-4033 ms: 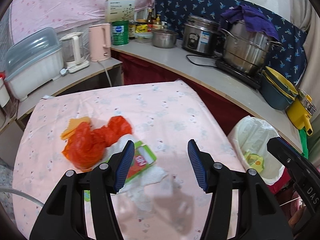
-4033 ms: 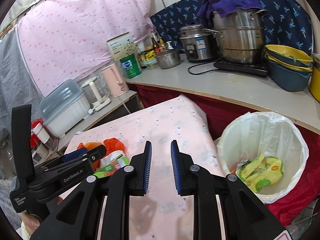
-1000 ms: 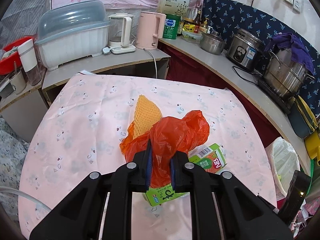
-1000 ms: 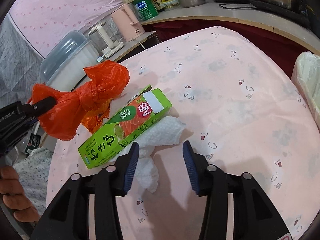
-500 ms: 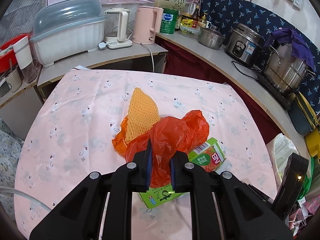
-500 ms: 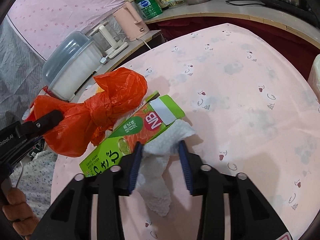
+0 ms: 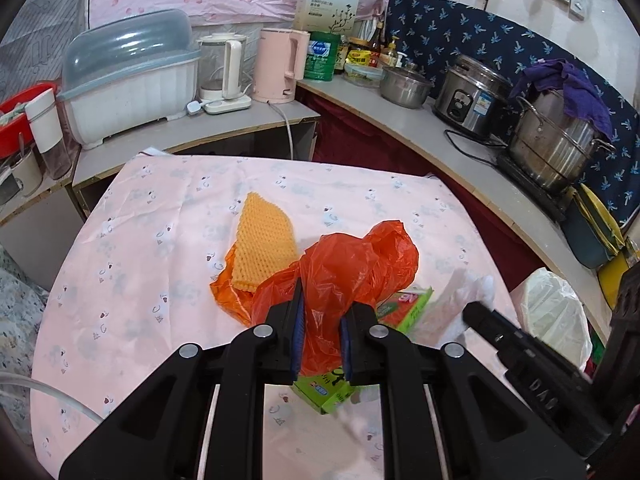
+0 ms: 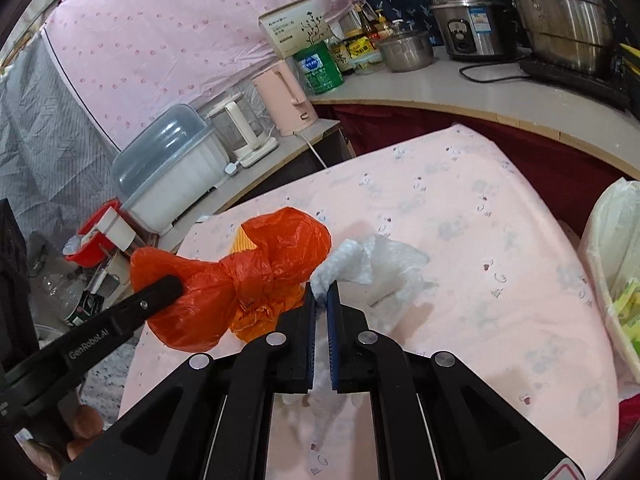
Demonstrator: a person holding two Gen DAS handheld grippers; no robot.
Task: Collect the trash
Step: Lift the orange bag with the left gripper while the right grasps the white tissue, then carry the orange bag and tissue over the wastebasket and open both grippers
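Left gripper [image 7: 320, 308]: clamped on orange plastic bag [image 7: 352, 268], bag lifted above pink tablecloth [image 7: 140, 280]. Right gripper [image 8: 321, 298]: clamped on white paper towel [image 8: 376, 260], towel raised off cloth. Orange foam mesh sleeve [image 7: 260, 240]: flat on cloth, behind bag. Green carton [image 7: 400, 304]: on cloth, partly under bag. White-lined trash bin [image 7: 556, 316]: off table's right edge, yellow-green wrappers [image 8: 628, 300] inside.

A table with a soft pink cloth printed with tiny pictures [image 7: 168, 240] holds the trash. Near its middle lies a yellow bumpy foam net [image 7: 262, 240] on a crumpled orange plastic bag [image 7: 228, 296]. Toward the right edge lies a green paper carton [image 7: 404, 304].
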